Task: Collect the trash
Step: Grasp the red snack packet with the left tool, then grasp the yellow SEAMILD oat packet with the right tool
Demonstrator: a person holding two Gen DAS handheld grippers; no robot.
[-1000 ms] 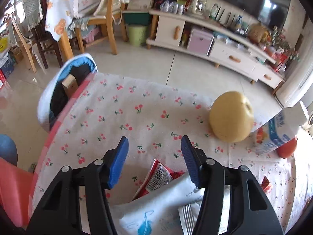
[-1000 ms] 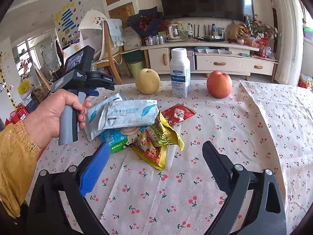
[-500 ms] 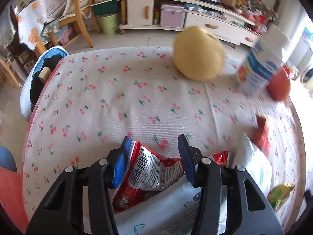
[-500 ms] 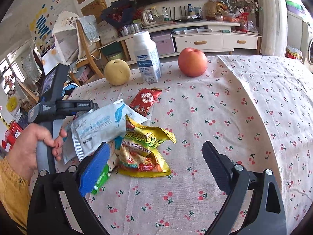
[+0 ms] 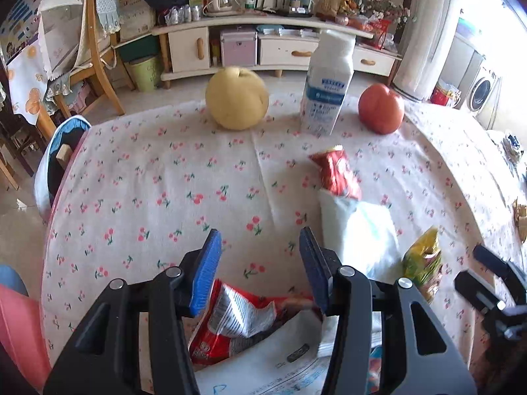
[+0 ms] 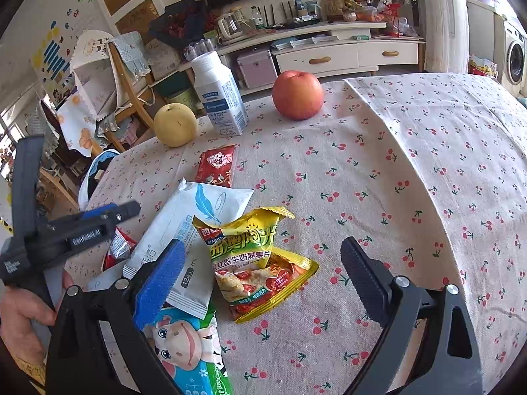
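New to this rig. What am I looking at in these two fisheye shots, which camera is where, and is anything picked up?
There is no robot here. A person holds a handheld two-finger claw in each hand, and each claw carries a camera looking forward along its fingers.

The left wrist view shows the left claw, and the right wrist view shows the right claw. The right view also catches the person's hand gripping the left tool.

On the cherry-print tablecloth stand a pear, a milk bottle and an apple. Nearer lies the trash: a small red sachet, a white wipes pack, a yellow oat packet and a cartoon cow packet.

A crumpled red wrapper sits between the left claw's fingers, but I cannot tell whether it is pinched. The right claw is open and holds nothing.
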